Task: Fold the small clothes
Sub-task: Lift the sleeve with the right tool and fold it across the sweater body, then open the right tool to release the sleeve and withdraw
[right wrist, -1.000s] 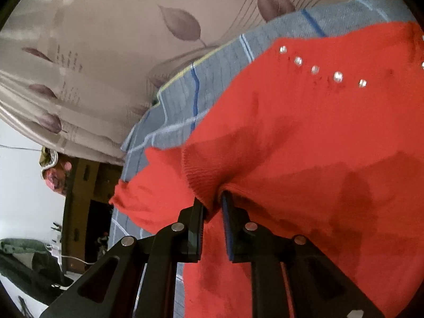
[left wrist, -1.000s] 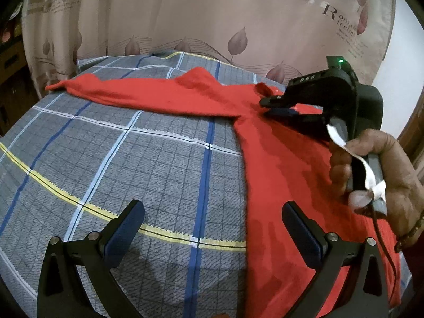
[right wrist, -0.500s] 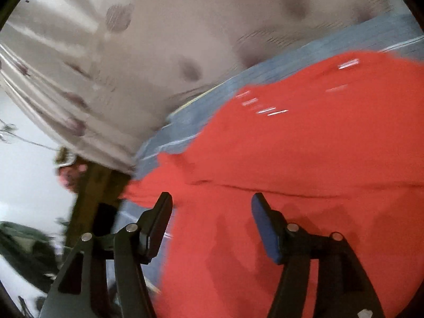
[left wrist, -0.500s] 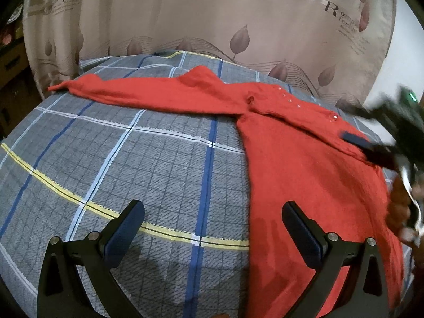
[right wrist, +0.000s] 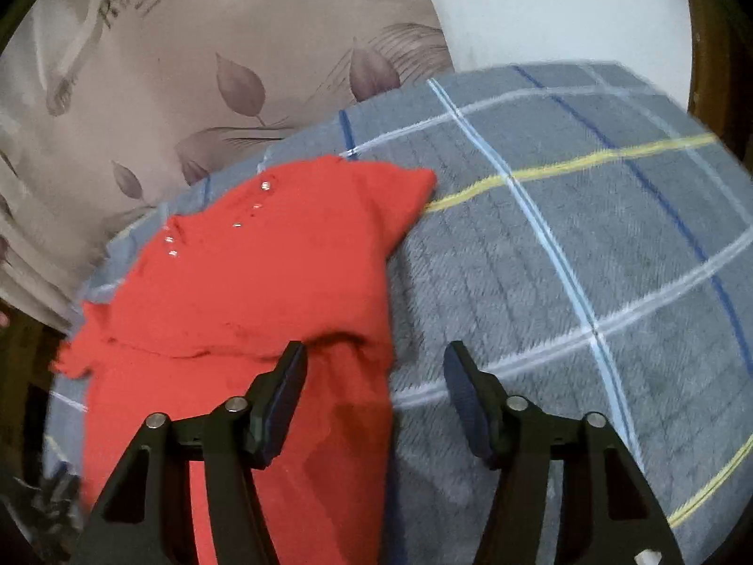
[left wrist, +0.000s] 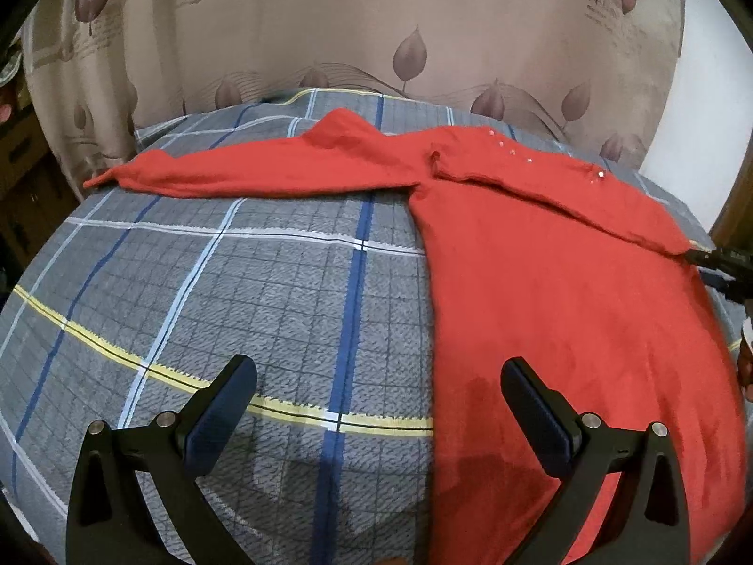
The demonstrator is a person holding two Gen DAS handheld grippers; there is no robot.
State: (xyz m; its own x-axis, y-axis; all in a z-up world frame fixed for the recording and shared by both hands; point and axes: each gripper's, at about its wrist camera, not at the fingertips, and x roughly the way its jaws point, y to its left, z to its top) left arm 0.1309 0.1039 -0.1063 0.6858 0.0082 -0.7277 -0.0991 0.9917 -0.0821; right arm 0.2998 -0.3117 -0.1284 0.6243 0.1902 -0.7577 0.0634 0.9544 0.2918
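Sleeve released by right gripper (right wrist: 374, 367), now pulled back over the plaid blanket (right wrist: 588, 259); jaws closing, nothing between. Red sweater (left wrist: 541, 273) laid flat. Left gripper (left wrist: 376, 388) held wide, empty.

Right gripper (right wrist: 374, 395): a second ago clamped on a fold of the red sweater (left wrist: 541, 254) at its far shoulder; now off the cloth, jaws apart and closing, nothing between them, over the sweater's right edge and the plaid blanket (right wrist: 588, 245). In the left wrist view it has gone from mid-sweater to the right rim. Right sleeve: now folded across the body.
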